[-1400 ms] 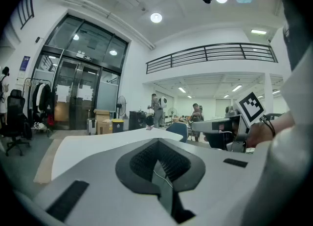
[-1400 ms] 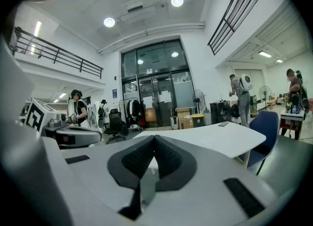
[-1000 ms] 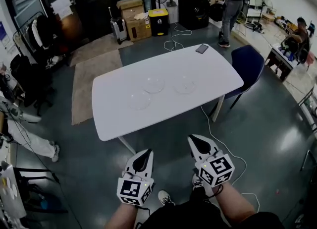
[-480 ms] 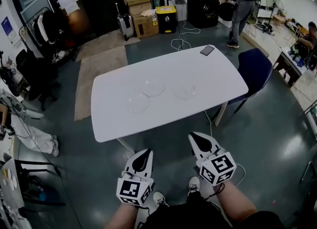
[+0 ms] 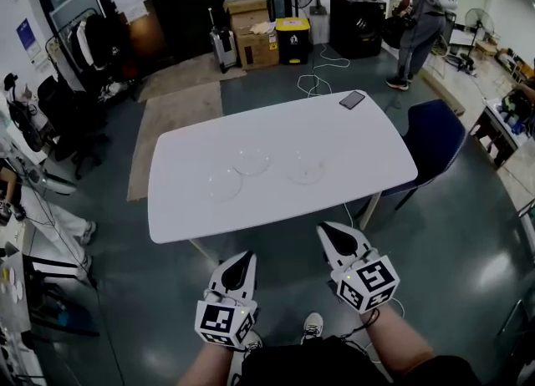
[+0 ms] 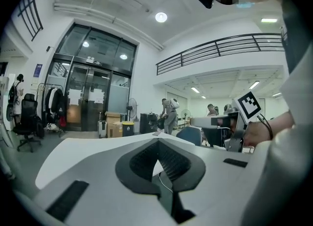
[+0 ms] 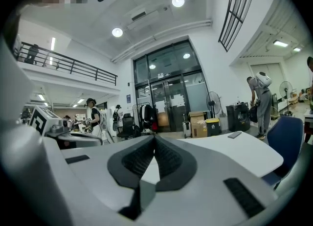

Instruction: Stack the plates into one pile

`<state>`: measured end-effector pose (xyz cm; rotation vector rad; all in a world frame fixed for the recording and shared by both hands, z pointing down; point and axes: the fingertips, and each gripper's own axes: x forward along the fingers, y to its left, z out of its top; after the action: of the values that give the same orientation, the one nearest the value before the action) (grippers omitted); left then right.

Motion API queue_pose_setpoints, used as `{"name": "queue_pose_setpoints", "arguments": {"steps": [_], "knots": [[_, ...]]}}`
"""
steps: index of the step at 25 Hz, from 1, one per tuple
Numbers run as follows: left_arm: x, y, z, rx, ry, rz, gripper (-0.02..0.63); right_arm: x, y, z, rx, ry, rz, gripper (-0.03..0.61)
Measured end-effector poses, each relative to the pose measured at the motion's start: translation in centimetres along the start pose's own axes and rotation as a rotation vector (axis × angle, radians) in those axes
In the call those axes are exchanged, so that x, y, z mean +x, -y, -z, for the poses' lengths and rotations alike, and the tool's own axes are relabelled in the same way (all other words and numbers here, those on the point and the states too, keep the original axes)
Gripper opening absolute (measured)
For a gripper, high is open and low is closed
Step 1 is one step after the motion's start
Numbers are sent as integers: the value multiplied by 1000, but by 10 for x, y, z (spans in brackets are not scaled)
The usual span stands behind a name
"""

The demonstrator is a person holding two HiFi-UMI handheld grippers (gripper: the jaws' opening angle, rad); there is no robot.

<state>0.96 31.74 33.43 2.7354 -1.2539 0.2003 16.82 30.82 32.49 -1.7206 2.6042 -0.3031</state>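
Three clear plates are lying apart from one another on the white table [image 5: 359, 146], none stacked yet: the left plate [image 5: 224, 182] is sitting nearest the table's near edge, the middle plate [image 5: 252, 159] is resting just behind it toward the table's centre, and the right plate [image 5: 306, 167] is lying to the right of the centre. A phone [image 5: 352, 99] is lying near the table's far right corner, and a blue chair [image 5: 435, 138] is standing at the table's right end. The left gripper [image 5: 242, 257] is hovering off the table's near edge, well short of the plates, with its jaws pressed together on nothing. The right gripper [image 5: 328, 232] is hovering beside it, slightly closer to that same edge, its jaws likewise meeting with nothing between them
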Motion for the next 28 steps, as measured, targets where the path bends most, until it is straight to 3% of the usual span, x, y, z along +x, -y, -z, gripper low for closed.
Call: {"name": "queue_pose_setpoints", "arguments": {"steps": [15, 28], "knots": [[46, 31, -13, 13, 8, -7, 17, -5, 55, -18, 5, 28, -20, 17], [97, -28, -19, 14, 2, 96, 17, 55, 71, -22, 15, 22, 85, 17]]}}
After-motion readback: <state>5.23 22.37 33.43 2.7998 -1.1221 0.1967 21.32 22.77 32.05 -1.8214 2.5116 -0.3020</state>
